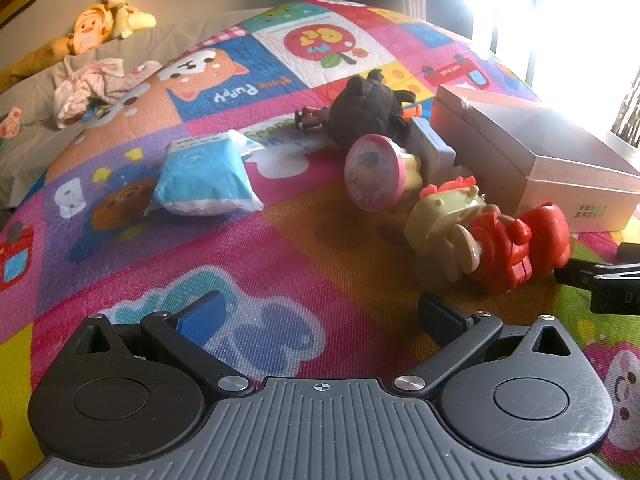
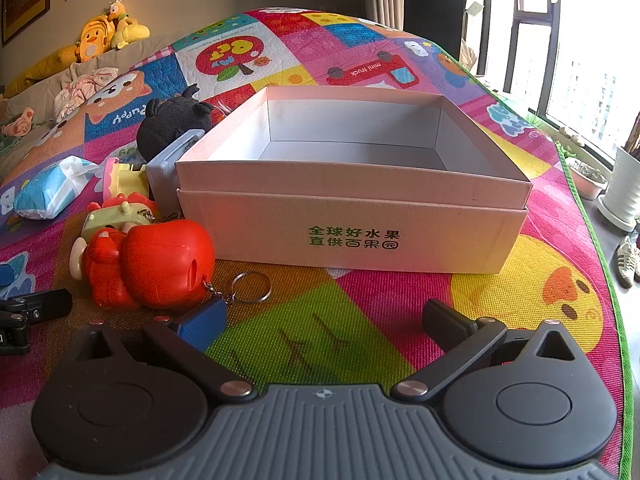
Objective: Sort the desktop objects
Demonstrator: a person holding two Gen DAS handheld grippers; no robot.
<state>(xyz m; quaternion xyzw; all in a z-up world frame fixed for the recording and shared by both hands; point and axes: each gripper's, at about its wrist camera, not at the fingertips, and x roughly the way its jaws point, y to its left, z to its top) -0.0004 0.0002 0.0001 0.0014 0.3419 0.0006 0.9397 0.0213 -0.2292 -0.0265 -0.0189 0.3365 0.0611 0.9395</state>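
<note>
A patchwork play mat (image 2: 360, 312) printed with cartoon animals is covering the work surface; a sofa with plush ducks is standing behind it and a bright window is lying to the right. On the mat, an open cardboard box (image 2: 352, 224) with green printed characters is sitting empty, as far as the right wrist view is showing its interior. A cluster of toys is lying just left of the box: a red figure toy (image 2: 152, 264) with a key ring (image 2: 252, 286), a black plush (image 2: 172, 120), a grey-blue block (image 2: 168, 168), a pink-rimmed round toy (image 1: 372, 174) and a blue packet (image 1: 204, 180) farther left.

The right gripper (image 2: 316, 320) is hovering with its jaws spread wide and nothing between them, facing the box squarely; the red figure toy is lying ahead and to its left, the key ring close by its left finger. The left gripper (image 1: 320, 316) is likewise spread and empty, with the same toy ahead and to its right. The toy's long axis is running roughly across the left gripper's line of sight, head toward the packet side. Both grippers appear about equally near it.

The right wrist view is revealing the box interior and the key ring, both hidden in the left; the left view is showing the toy's face and the round toy's disc.
</note>
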